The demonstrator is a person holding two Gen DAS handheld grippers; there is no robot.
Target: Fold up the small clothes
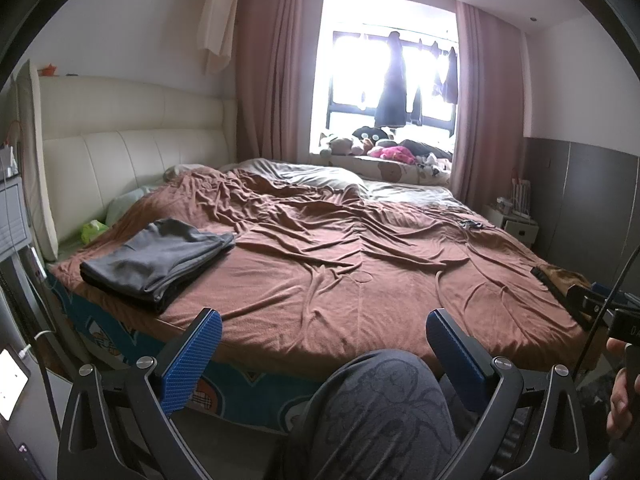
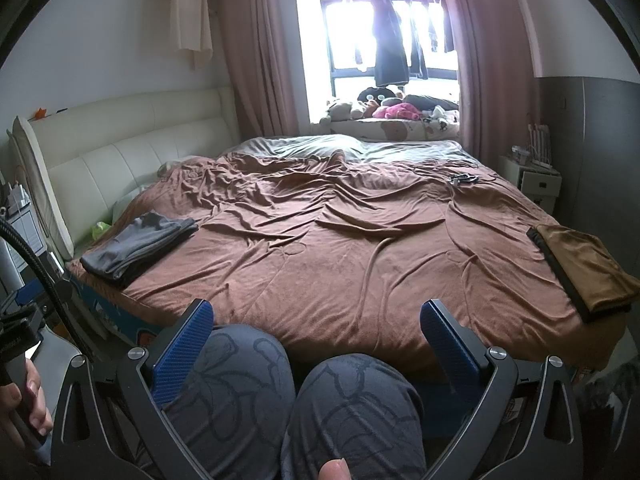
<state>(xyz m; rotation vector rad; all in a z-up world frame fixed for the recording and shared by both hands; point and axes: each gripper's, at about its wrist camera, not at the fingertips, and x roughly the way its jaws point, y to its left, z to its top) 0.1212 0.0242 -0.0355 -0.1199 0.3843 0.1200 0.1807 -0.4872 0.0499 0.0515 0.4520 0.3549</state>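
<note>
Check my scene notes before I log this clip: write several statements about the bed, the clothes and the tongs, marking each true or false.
1. Both tongs, left and right, are open and hold nothing. True.
2. The grey clothes hang off the bed's right edge. False: folded, on the bed's left side.
3. A brown garment lies near the right edge. True.
4. The blanket is blue. False: brown.

A home bedroom: a bed (image 2: pixel 340 240) with padded headboard (image 2: pixel 120 148), pink curtains (image 2: pixel 256 52), plush toys (image 2: pixel 384 108) at the window.
</note>
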